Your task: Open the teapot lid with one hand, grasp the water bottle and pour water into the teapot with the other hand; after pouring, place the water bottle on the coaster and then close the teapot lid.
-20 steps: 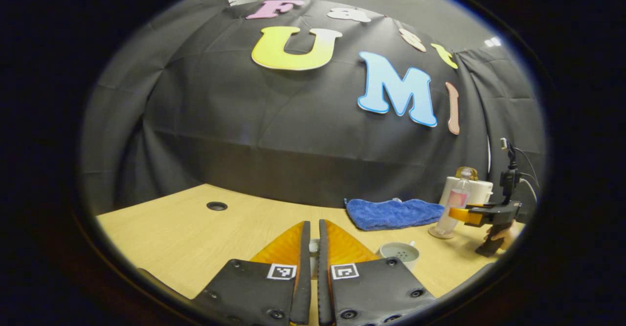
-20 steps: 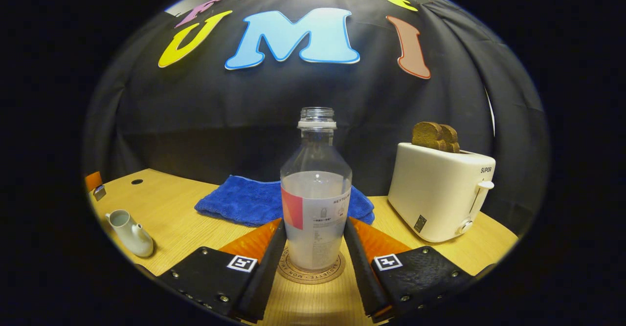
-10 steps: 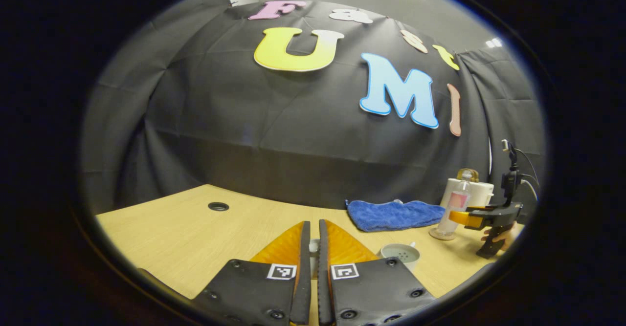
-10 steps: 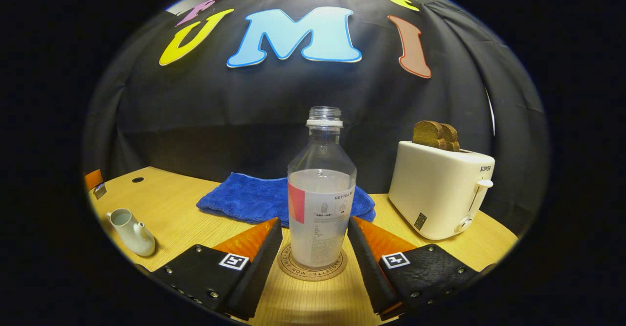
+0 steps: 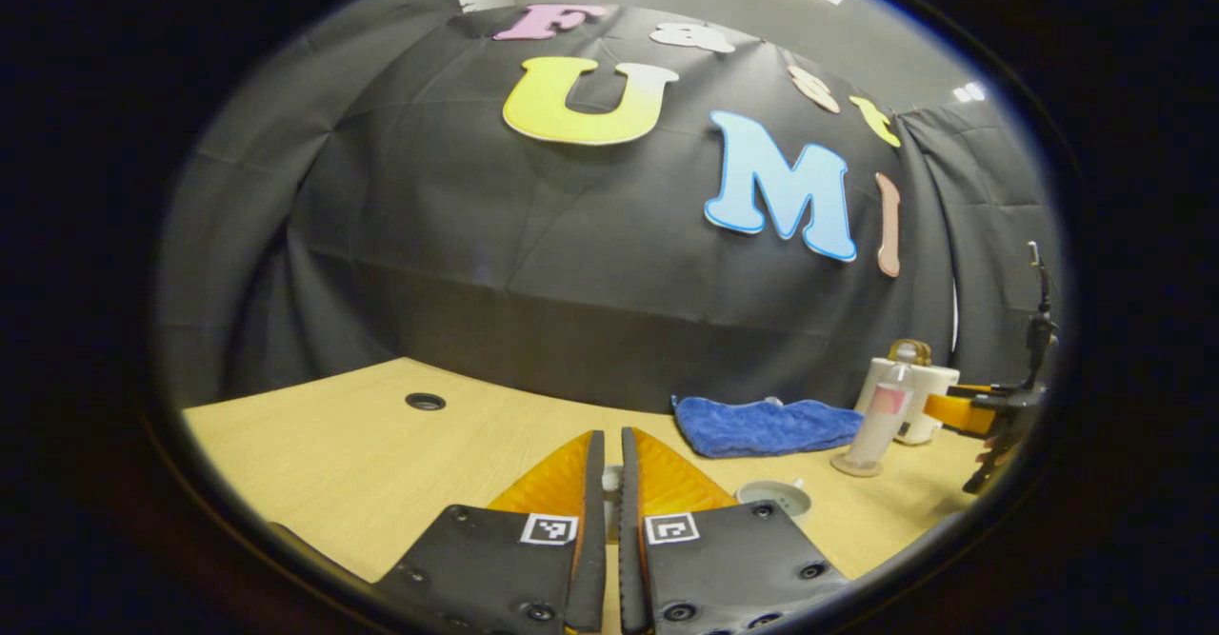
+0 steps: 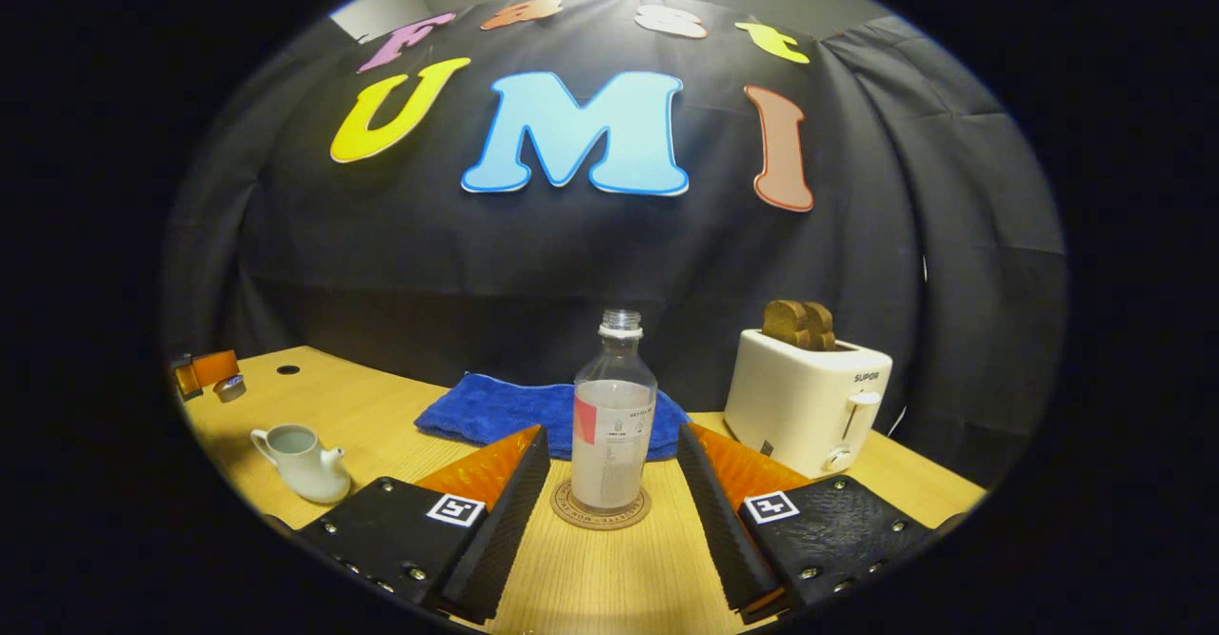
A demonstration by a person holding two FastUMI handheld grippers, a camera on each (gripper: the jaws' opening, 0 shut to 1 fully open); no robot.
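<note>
Clear plastic water bottle, about half full and uncapped, stands upright on the round cork coaster, near the bench's far edge, toward its right end. Nothing touches it.

Right gripper is spread wide, one finger on each side of the bottle, both well clear of it. We read the bottle placement as done.

Small white ceramic teapot sits open toward the left part of the bench, spout pointing right in the right gripper view; we see its open rim in the left gripper view, just right of the fingers.

Left gripper is closed to a narrow slit, with a small pale piece pinched between the tips. We judge that's the lid knob; too little shows to be sure.

Step in hand: lid back on the pot.
- We bring the lid over the rim, level, and centre it before lowering.
- We lower straight down and release only once it's seated, or the light pot may slide or tip.
- We keep the right gripper away from the bottle; no cap, so a knock spills.

Behind the bottle: folded blue cloth, and a white toaster with brown toast at the far right corner.
</note>
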